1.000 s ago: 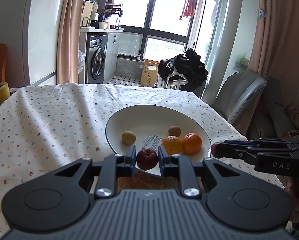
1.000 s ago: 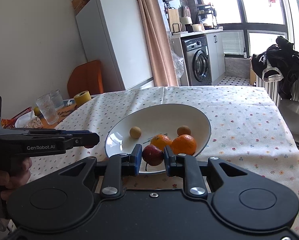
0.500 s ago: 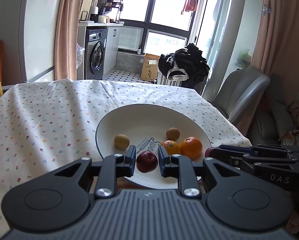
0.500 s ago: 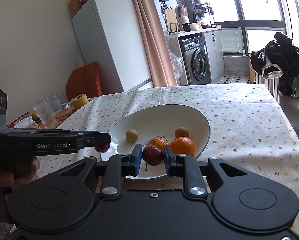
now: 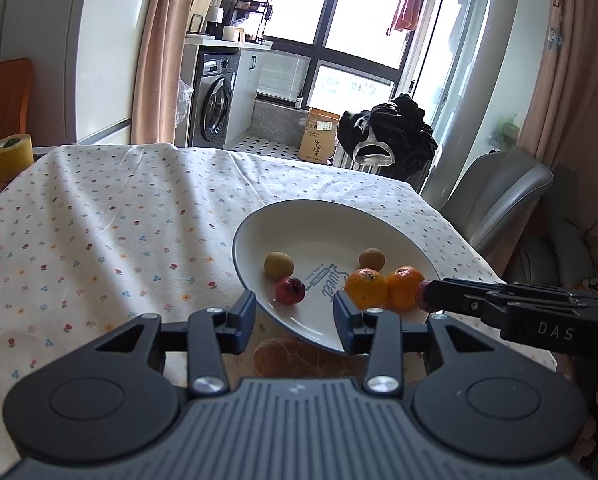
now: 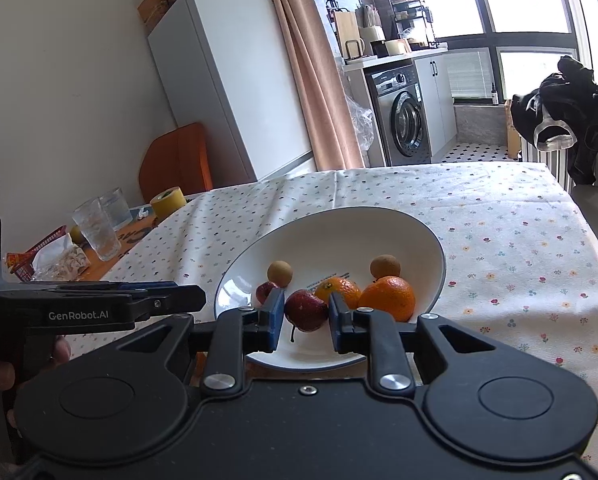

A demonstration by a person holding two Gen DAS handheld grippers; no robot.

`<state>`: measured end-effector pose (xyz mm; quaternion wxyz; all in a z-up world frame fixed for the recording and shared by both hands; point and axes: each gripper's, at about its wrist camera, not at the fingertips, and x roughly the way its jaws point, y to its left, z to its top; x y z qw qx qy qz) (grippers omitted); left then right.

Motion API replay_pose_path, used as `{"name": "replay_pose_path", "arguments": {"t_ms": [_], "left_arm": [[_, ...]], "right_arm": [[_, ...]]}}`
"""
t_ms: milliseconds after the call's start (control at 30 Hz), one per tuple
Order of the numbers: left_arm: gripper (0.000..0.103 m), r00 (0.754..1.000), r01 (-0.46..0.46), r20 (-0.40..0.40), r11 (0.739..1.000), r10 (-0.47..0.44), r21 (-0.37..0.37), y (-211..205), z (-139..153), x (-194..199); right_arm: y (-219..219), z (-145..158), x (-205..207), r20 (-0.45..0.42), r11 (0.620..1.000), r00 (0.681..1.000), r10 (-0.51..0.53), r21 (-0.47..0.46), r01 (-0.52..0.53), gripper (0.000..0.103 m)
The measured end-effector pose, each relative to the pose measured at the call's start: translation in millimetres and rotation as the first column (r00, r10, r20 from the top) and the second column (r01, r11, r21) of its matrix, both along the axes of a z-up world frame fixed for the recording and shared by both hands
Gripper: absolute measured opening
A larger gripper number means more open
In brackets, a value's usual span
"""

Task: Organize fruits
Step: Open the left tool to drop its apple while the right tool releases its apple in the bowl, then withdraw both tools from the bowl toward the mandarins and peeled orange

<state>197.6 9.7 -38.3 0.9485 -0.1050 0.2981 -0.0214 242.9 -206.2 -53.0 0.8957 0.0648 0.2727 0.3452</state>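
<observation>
A white plate (image 5: pixel 259 236) is set on a flowered tablecloth (image 5: pixel 99 220). The left gripper (image 5: pixel 295 312) is held with its jaws wide apart and nothing between them; a small red fruit (image 5: pixel 289 290) lies loose on the plate just beyond the gap, nearer the left finger. Behind it on the plate are seen two brownish round fruits (image 5: pixel 278 265) and two oranges (image 5: pixel 366 288) side by side. The right gripper (image 6: pixel 304 318) is closed around a second dark red fruit (image 6: pixel 305 314), which is pinched between both pads over the near part of the plate, its stalk hanging below. In the right wrist view the released red fruit (image 6: pixel 266 291) is partly hidden behind the left finger.
</observation>
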Motion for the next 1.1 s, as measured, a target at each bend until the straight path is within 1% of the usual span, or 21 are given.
{"name": "replay_pose_path", "arguments": {"t_ms": [33,100,167,300,367,467,533,567,633,733,833,933,1100], "left_arm": [[0.043,1.000,-0.006,0.001,1.000,0.006,-0.002,2.2,0.2,-2.8],[0.048,1.000,-0.016,0.005,1.000,0.016,-0.004,6.3,0.6,-8.2],[0.055,1.000,-0.031,0.006,1.000,0.031,-0.003,9.6,1.2,-13.5],[0.063,0.999,-0.046,0.013,0.999,0.046,-0.011,15.3,0.4,-19.5],[0.070,0.998,-0.057,0.011,0.998,0.057,-0.014,18.3,-2.2,-22.2],[0.072,0.998,-0.068,0.003,0.998,0.068,-0.010,20.6,-5.0,-25.9],[0.074,0.997,-0.075,0.002,0.997,0.075,-0.011,22.6,-6.2,-29.0],[0.076,0.997,-0.079,0.002,0.997,0.079,-0.011,23.2,-6.7,-31.4],[0.079,0.996,-0.090,0.004,0.996,0.090,-0.009,24.9,-7.3,-35.0],[0.080,0.995,-0.098,0.005,0.995,0.098,-0.003,25.6,-7.7,-40.0],[0.081,0.995,-0.100,0.003,0.995,0.100,-0.006,26.7,-9.7,-43.5],[0.081,0.995,-0.103,-0.003,0.995,0.103,-0.010,27.5,-12.0,-46.4],[0.081,0.995,-0.104,-0.001,0.995,0.104,-0.013,29.4,-15.1,-51.9]], "right_arm": [[0.9,1.3,-1.4,0.007,1.000,1.000,-0.004,0.002,0.004,0.028],[1.6,3.5,-3.1,0.011,1.000,1.000,-0.001,0.009,0.001,0.028],[1.6,4.0,-4.1,0.008,1.000,1.000,0.001,0.009,-0.001,0.028],[1.4,3.1,-4.8,-0.003,1.000,1.000,-0.004,-0.002,0.004,0.029],[0.4,3.5,-6.6,-0.002,1.000,1.000,-0.008,-0.004,0.008,0.033],[-2.1,4.2,-10.3,-0.002,1.000,1.000,-0.014,-0.002,0.014,0.043],[-4.1,4.6,-13.3,0.001,1.000,1.000,-0.015,-0.003,0.015,0.054],[-4.8,5.0,-14.9,0.004,1.000,1.000,-0.014,-0.004,0.014,0.057],[-7.0,6.1,-18.2,0.012,1.000,1.000,-0.013,-0.003,0.013,0.070],[-10.4,7.8,-21.5,0.016,1.000,1.000,-0.014,0.004,0.014,0.081],[-15.3,8.1,-23.5,0.015,1.000,1.000,-0.022,0.015,0.022,0.088],[-17.4,7.5,-25.8,0.017,1.000,1.000,-0.019,0.008,0.019,0.093],[-19.4,6.1,-29.8,0.015,1.000,1.000,-0.008,-0.005,0.008,0.098]]}}
